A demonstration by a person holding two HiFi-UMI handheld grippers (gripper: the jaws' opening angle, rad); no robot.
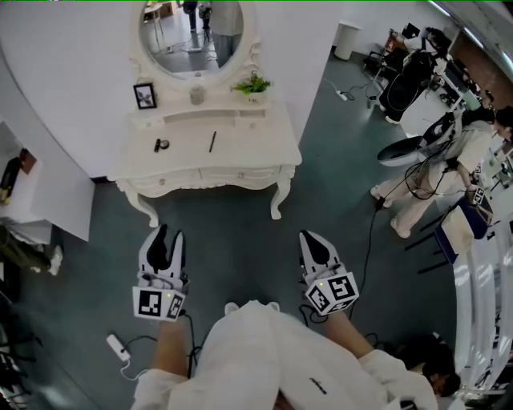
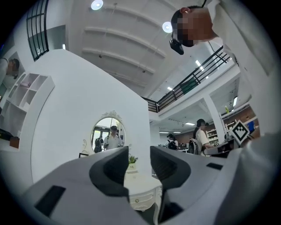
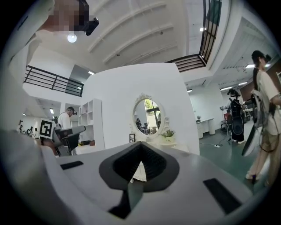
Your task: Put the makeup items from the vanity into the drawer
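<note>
The white-and-black left gripper is held out in front of the person and tilted slightly upward. Its jaws stand a little apart with nothing between them. The matching right gripper points level, its jaws closed together and empty.

Smooth dark green floor underfoot. Curved white wall from nine to twelve o'clock. At twelve, white carved vanity table under oval mirror. Round ceiling lamps overhead.
</note>
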